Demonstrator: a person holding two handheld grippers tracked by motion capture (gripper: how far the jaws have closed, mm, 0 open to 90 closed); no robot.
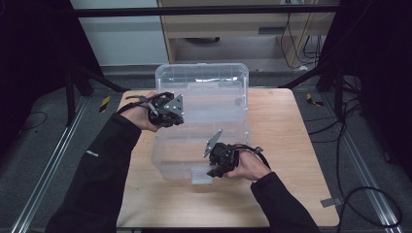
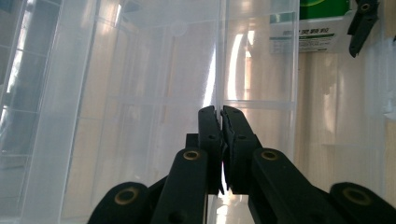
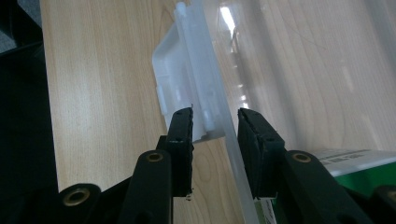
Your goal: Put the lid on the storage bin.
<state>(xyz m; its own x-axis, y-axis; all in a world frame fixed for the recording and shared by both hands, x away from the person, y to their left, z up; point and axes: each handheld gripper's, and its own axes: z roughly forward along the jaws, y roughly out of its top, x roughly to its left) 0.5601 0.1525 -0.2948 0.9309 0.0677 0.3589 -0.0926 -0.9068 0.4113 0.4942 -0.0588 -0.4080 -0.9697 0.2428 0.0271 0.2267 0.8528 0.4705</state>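
On the wooden table [image 1: 282, 145] a clear plastic storage box [image 1: 201, 128] is held: the left gripper [image 2: 221, 112] is clamped on its thin wall, while the right gripper [image 3: 215, 122] straddles the latch [image 3: 180, 86], jaws apart. Slippage or cracking is judged possible if the thin wall is pulled unevenly.

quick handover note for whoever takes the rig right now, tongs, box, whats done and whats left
Left tongs: shut on a thin upright wall of the clear plastic box, at the box's left side in the high view.
Right tongs: jaws astride the box's near rim beside the white latch; from the pictures I can't tell whether the pads press on it.
The box sits mid-table with its lid tilted up behind it. A green and white carton lies inside.
Done: both tongs are at the box, lid open.
Left: probably closing the lid and snapping the latch, though that is a guess.
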